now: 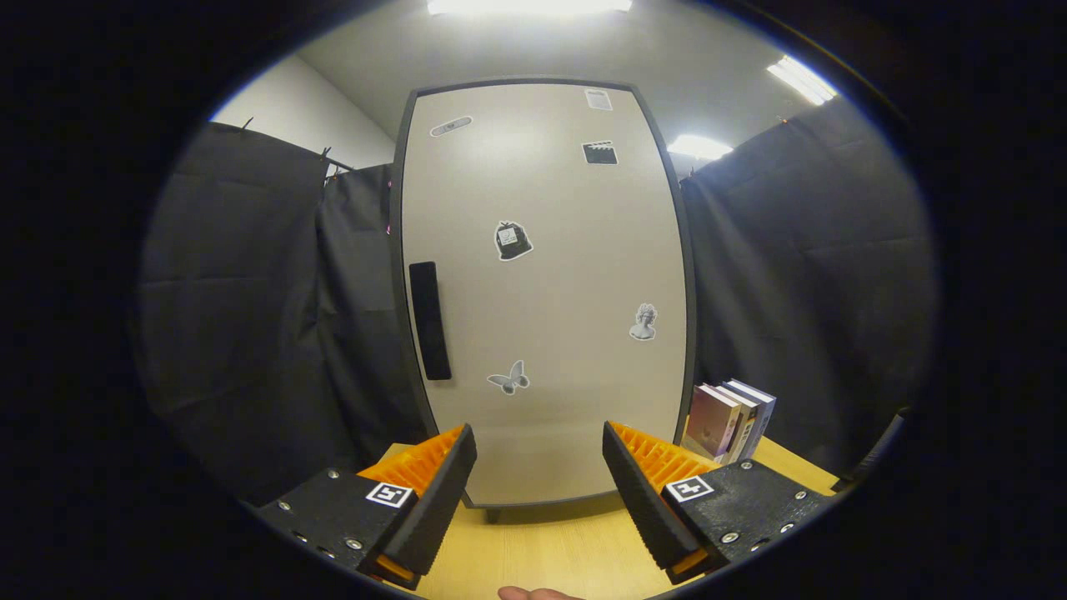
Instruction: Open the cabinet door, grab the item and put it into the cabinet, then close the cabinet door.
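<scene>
Facing the closed cabinet door (546, 292), our gripper (540, 467) spread and empty — we should hook its handle (430, 321) squarely.

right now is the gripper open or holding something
Gripper: open, fingers spread apart and holding nothing, facing the closed cabinet door with its handle untouched.

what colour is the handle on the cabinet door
Black: the handle is a vertical bar near the left edge of the pale cabinet door, clearest in the gripper view.
</scene>
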Available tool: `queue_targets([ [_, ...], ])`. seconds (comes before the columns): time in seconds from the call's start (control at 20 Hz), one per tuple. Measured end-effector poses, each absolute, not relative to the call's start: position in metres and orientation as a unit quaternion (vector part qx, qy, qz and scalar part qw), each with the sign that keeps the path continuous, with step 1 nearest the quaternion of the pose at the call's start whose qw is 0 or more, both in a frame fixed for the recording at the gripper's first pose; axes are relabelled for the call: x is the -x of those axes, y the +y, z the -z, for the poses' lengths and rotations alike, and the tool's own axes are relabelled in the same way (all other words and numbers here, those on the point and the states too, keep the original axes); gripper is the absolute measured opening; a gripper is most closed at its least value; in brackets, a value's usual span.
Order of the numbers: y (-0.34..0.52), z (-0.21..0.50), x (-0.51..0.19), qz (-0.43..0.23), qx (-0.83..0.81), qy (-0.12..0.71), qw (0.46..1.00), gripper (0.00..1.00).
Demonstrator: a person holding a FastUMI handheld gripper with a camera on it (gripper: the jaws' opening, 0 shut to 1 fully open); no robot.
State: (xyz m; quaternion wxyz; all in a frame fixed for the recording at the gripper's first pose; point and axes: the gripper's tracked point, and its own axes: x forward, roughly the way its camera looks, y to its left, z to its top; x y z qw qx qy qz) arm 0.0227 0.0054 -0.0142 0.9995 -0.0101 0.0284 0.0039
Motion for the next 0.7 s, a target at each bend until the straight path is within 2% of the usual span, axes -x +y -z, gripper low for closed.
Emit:
queue_targets([
  [0.7, 0.083, -0.013, -0.095, -0.049, 0.015, 0.001, 0.999, 0.93],
])
